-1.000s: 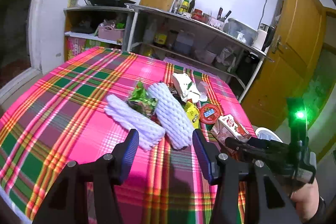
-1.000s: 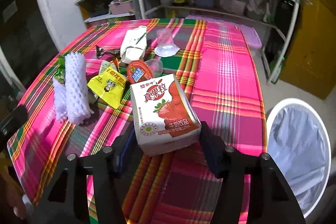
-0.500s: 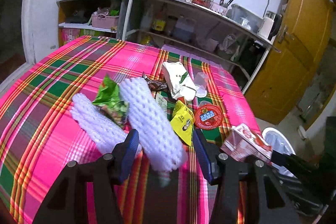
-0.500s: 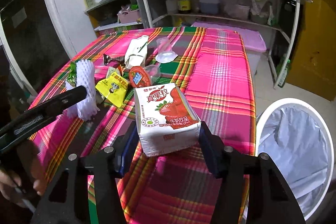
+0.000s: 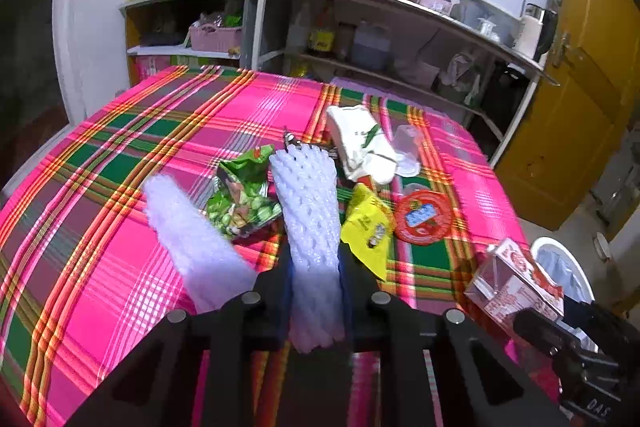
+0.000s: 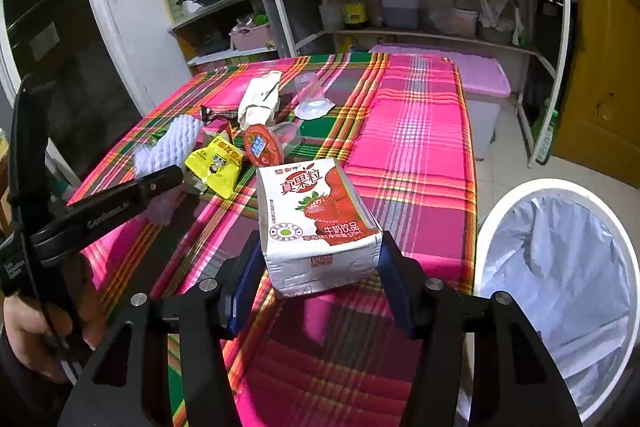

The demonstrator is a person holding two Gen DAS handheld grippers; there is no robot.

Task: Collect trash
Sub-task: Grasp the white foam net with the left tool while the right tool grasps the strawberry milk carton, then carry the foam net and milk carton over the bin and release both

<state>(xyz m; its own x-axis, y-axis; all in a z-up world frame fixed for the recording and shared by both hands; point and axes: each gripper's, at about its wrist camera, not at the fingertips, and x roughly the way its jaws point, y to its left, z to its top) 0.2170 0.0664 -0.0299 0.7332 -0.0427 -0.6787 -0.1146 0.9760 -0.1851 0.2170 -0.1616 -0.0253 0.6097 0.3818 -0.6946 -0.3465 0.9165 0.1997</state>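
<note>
My left gripper (image 5: 316, 283) is shut on a white foam fruit net (image 5: 310, 219) lying on the plaid tablecloth (image 5: 120, 155). A second foam net (image 5: 188, 231), a green snack wrapper (image 5: 244, 195), a yellow packet (image 5: 366, 227), a red-lidded cup (image 5: 424, 217) and a white bag (image 5: 360, 143) lie around it. My right gripper (image 6: 320, 267) is shut on a strawberry milk carton (image 6: 316, 215), held above the table's near edge. The carton also shows in the left wrist view (image 5: 512, 287). The white trash bin (image 6: 560, 279) with a clear liner stands on the floor to the right.
A clear plastic cup (image 6: 310, 95) lies upturned further back on the table. Metal shelves (image 6: 400, 27) with bottles and containers stand behind the table. A yellow door (image 5: 580, 87) is at the right. The left gripper's body (image 6: 100, 211) crosses the right wrist view.
My left gripper moved forward and closed on the foam net. My right gripper lifted the carton and drew it back toward the table edge beside the bin.
</note>
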